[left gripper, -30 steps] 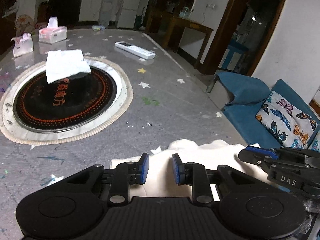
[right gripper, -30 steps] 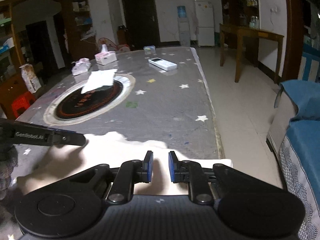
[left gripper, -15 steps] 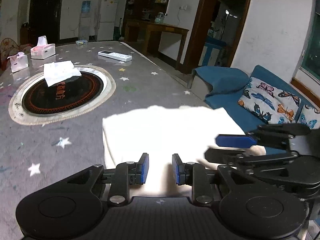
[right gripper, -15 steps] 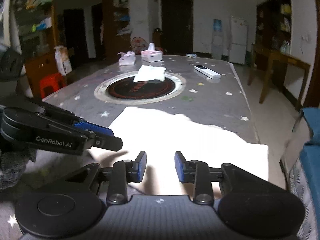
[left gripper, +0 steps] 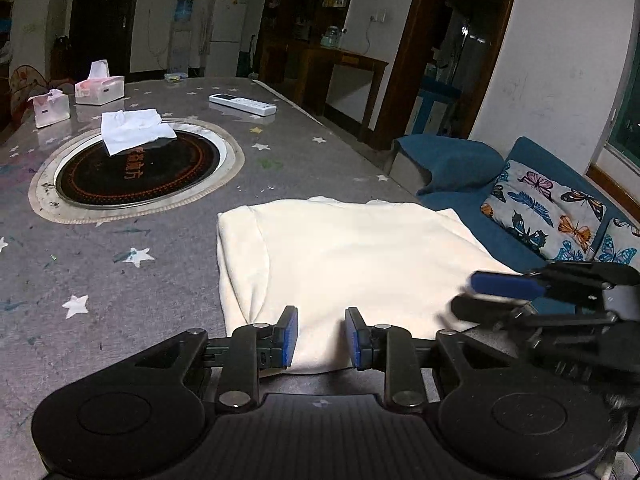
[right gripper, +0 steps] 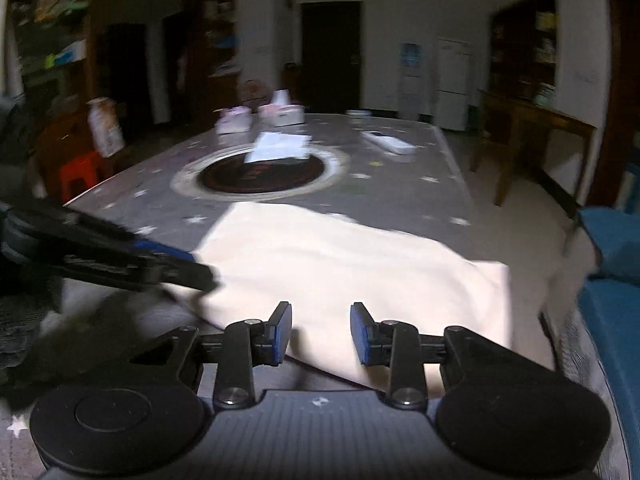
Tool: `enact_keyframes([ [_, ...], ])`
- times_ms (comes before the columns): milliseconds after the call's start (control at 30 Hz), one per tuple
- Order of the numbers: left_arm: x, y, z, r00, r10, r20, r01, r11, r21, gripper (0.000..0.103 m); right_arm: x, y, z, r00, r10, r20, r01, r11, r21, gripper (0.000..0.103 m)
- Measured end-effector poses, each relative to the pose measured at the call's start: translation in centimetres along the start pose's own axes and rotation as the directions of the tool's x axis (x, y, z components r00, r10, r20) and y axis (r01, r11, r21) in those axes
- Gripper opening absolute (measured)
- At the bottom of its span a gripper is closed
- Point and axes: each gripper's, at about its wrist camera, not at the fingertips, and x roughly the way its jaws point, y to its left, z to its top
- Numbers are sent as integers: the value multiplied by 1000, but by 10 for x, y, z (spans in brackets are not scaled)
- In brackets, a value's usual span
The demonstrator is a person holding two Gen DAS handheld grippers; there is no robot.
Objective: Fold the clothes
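From the left wrist camera, the left gripper (left gripper: 318, 336) stands parted and empty, the folded cream garment (left gripper: 348, 264) lying flat just ahead, its near edge between the blue pads. The right gripper (left gripper: 496, 294) hangs off to its right, over the cloth's corner. The grey starred table (left gripper: 132, 240) stretches beyond.

From the right wrist camera, blurred, the right gripper (right gripper: 320, 334) gapes empty over the garment's (right gripper: 340, 264) near edge; a blue sofa (right gripper: 612, 300) sits to its right.

Cream garment (left gripper: 352, 264) folded flat, table edge
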Motion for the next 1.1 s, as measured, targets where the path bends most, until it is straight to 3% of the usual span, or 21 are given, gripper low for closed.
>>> enact_keyframes([
  [133,-5,-2,-1,1000,6,2,-6,1000,-7,29,-2,-24,-10,999,-35,-19,36,997,75,32],
  [333,-12,-4,-3,1000,16,7,-15,1000,-18,33,-16,-16,-9,1000,-17,6,16,997,69,41],
  [500,-26,-6,-11,1000,29,6,-29,999,-24,48,-21,-3,-15,1000,1,3,-1,997,77,53],
  [700,-41,-6,-26,999,51,-4,-51,998,-32,55,-26,6,-23,1000,-3,2,3,995,103,65],
  [767,-45,-6,-31,998,54,-8,-55,998,-37,57,-30,8,-24,1000,-7,5,6,995,103,75],
  [833,-49,-6,-36,998,61,-10,-61,997,-42,61,-32,11,-26,1000,-10,5,10,995,98,76],
  [933,-56,-7,-43,998,67,-5,-67,997,-50,69,-34,15,-27,1000,-14,4,13,995,102,90],
  [1100,-67,-10,-55,997,79,1,-79,995,-60,82,-39,22,-32,1000,-24,6,23,992,120,98],
])
